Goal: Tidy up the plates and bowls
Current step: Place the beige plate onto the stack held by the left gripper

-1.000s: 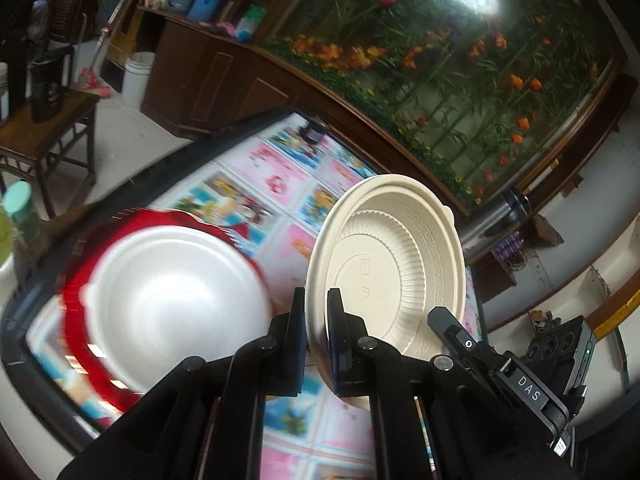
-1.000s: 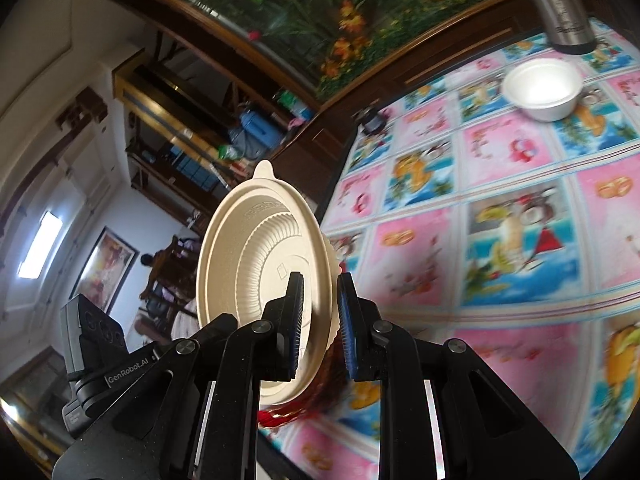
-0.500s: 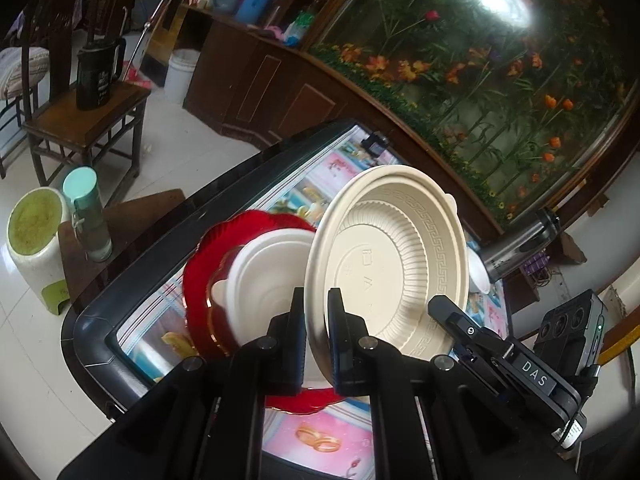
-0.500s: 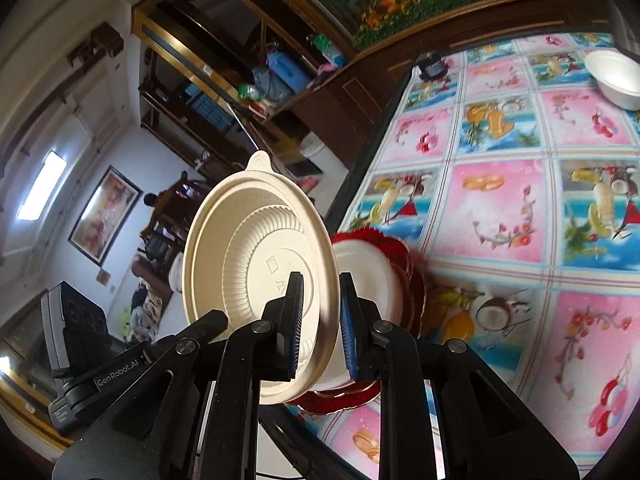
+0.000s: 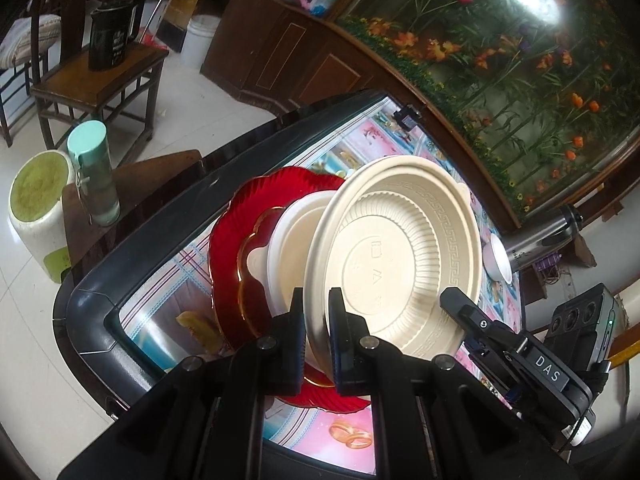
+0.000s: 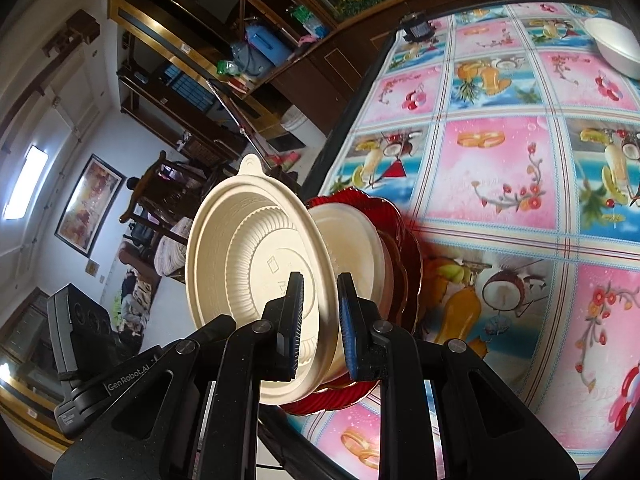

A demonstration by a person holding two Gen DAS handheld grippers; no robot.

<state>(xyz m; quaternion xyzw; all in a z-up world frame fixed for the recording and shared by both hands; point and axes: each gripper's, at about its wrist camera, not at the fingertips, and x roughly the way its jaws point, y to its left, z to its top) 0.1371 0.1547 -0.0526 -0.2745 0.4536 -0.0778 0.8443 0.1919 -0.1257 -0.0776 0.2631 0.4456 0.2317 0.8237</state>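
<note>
Both claws, left & right, clenched on rim of cream bowl, held on edge. Since 1 s ago brought over red plate w/ white bowl nested in it; prob. about to stack. Stack sits near worktop corner edge; plenty of open room farther in.
</note>
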